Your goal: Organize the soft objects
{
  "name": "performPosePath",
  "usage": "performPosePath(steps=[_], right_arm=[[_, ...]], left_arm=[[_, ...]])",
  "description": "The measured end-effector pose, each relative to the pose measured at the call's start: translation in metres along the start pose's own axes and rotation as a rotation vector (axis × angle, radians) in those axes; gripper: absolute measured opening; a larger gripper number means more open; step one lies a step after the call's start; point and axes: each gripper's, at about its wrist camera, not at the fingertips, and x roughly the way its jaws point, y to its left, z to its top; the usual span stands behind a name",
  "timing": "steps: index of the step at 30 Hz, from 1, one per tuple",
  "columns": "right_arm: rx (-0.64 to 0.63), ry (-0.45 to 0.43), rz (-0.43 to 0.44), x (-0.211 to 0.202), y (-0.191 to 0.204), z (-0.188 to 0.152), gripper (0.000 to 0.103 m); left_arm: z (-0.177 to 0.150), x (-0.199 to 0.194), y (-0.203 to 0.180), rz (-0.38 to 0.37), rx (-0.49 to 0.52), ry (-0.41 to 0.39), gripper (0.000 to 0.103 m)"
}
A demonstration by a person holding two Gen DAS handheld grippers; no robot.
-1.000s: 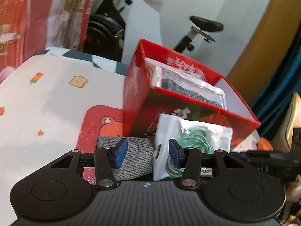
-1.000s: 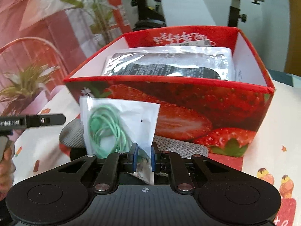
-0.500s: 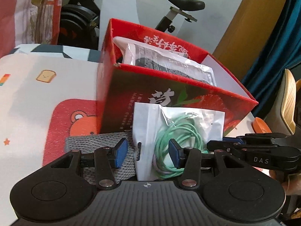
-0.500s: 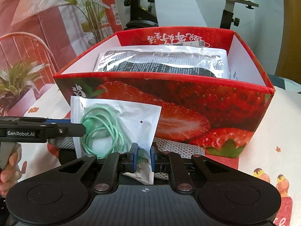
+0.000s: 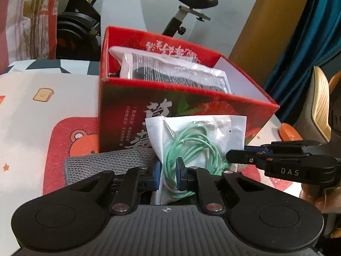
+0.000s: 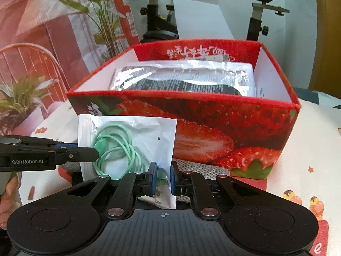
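- Two grippers, one pouch: both of mine grip the same white pouch (image 5: pixel 204 140), which stands upright on its edge in front of the red strawberry box (image 6: pixel 213 128).
- Surface: cream tablecloth (image 5: pixel 42 106) printed with toast, stars and a red bear patch. A grey knitted cloth (image 5: pixel 106 162) lies flat on it against the foot of the box.
- Room: an exercise bike (image 5: pixel 187 6) stands behind the table; a plant-print hanging is at left, a blue curtain (image 5: pixel 309 42) at right.
- Pouch: its long axis runs side to side, parallel to the box front, with its clear face showing a coiled mint-green cable (image 6: pixel 119 151).
- Left gripper (image 5: pixel 168 173): its jaws have just been closing, and the blue pads now pinch the pouch's lower left part.
- Right gripper (image 6: pixel 163 178): clamped on the pouch's lower right corner.
- Box interior: a sealed plastic packet (image 6: pixel 187 79) with dark contents lies flat inside.
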Motion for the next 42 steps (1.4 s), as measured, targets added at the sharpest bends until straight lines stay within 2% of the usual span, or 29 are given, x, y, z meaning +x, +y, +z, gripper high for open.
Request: performPosePath(steps=[6, 11, 18, 23, 28, 32, 37, 42], right_arm=[[-0.005, -0.056, 0.020, -0.021, 0.005, 0.005, 0.011], [-0.003, -0.117, 0.035, -0.040, 0.008, 0.019, 0.011], [-0.047, -0.194, 0.037, -0.062, 0.010, 0.060, 0.011], [-0.028, -0.239, 0.050, -0.067, 0.005, 0.091, 0.010], [-0.055, -0.224, 0.040, -0.047, 0.000, 0.127, 0.008], [-0.061, -0.211, 0.030, -0.026, -0.003, 0.159, 0.008], [-0.055, -0.172, 0.002, 0.008, -0.008, 0.189, 0.008], [-0.040, -0.088, -0.034, 0.051, -0.018, 0.202, 0.008]], left_arm=[[0.006, -0.021, -0.007, 0.004, -0.011, -0.042, 0.015], [0.022, -0.037, -0.017, 0.010, 0.004, -0.087, 0.015], [0.057, -0.051, -0.028, 0.024, 0.009, -0.172, 0.015], [0.083, -0.052, -0.035, 0.045, 0.060, -0.218, 0.015], [0.117, -0.044, -0.033, 0.080, 0.075, -0.289, 0.015], [0.144, -0.030, -0.025, 0.103, 0.066, -0.305, 0.015], [0.166, -0.005, -0.009, 0.130, 0.071, -0.260, 0.015], [0.177, 0.027, 0.005, 0.151, 0.074, -0.171, 0.015]])
